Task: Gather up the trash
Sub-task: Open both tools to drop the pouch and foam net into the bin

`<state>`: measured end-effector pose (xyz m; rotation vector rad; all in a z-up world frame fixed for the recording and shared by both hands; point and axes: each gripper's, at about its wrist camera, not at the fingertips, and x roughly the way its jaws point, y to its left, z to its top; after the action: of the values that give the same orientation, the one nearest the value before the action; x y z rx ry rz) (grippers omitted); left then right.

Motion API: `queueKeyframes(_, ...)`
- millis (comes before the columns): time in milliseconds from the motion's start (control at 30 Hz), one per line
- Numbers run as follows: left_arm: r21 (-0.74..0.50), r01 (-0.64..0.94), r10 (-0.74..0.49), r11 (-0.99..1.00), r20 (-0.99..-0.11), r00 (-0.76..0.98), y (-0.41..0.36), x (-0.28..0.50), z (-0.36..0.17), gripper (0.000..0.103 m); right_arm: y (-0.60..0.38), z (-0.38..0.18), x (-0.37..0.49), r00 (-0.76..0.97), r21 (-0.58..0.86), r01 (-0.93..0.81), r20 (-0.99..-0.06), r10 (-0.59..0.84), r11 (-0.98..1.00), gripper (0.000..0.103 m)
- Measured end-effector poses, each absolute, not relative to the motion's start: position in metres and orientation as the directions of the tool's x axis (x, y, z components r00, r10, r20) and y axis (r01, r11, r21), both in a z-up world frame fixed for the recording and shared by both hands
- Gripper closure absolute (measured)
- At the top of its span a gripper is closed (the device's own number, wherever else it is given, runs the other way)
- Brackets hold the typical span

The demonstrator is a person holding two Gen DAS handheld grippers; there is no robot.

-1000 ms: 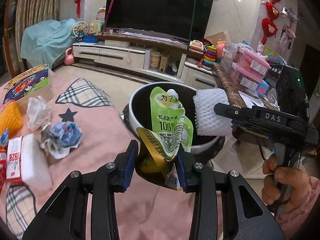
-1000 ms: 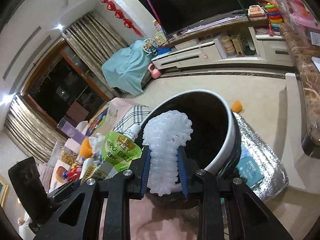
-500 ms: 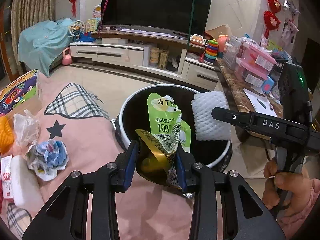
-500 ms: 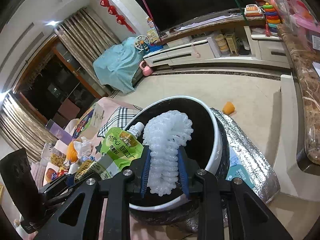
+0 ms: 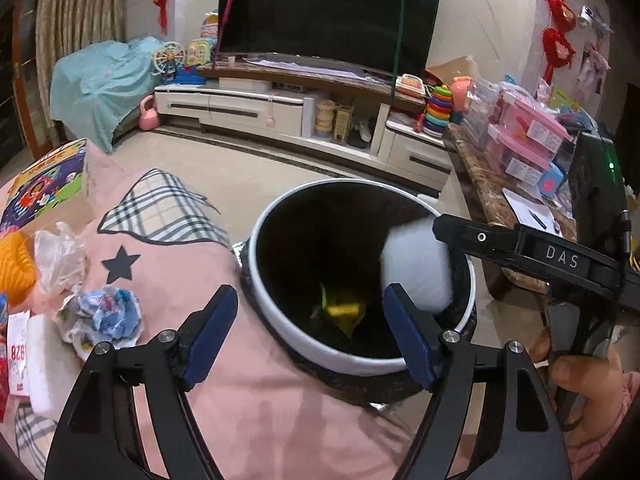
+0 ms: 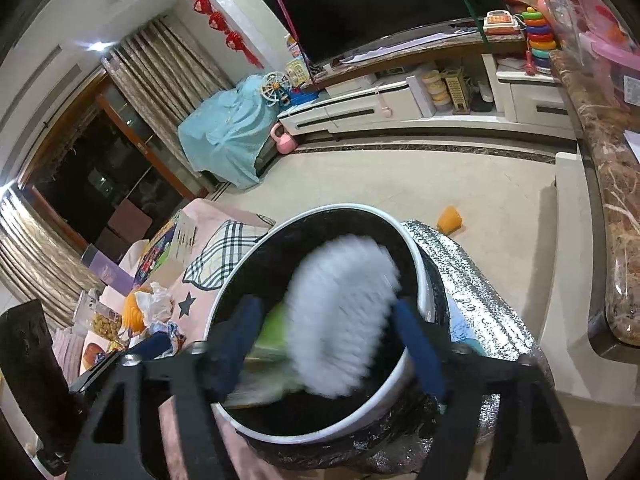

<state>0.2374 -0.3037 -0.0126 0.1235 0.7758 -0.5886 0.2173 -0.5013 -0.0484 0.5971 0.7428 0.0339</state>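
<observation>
A round bin with a white rim and black inside stands at the edge of a pink cloth; it also shows in the right wrist view. My left gripper is open and empty over the bin's near rim. The green and gold pouch lies inside the bin. My right gripper is open over the bin. The white foam net is blurred between its spread fingers, falling into the bin; it also shows in the left wrist view.
On the pink cloth to the left lie a crumpled blue-white wrapper, a clear plastic bag, a white foam block and a colourful box. A marble counter with pink boxes stands to the right.
Both grippers have opened. The pouch has dropped from my left gripper into the bin. The foam net has left my right gripper's pads and is falling.
</observation>
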Motion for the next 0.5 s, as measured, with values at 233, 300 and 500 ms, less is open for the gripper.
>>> queueKeyframes(233, -0.114, 0.495, -0.427, 0.861, -0.691, 0.583, -0.272, 0.22, -0.02, 0.025, -0.49, -0.044, 0.205, 0.755, 0.525, 0.163, -0.611, 0.236, 0.835, 0.021)
queueKeyframes(300, -0.126, 0.472, -0.419, 0.873, -0.689, 0.591, -0.256, 0.212, -0.023, 0.025, -0.483, -0.042, 0.201, 0.758, 0.521, 0.155, -0.608, 0.237, 0.84, 0.018)
queueKeyframes(500, -0.137, 0.399, -0.378, 0.907, -0.682, 0.625, -0.217, 0.192, -0.027, 0.025, -0.454, -0.038, 0.188, 0.762, 0.516, 0.112, -0.593, 0.26, 0.849, 0.016)
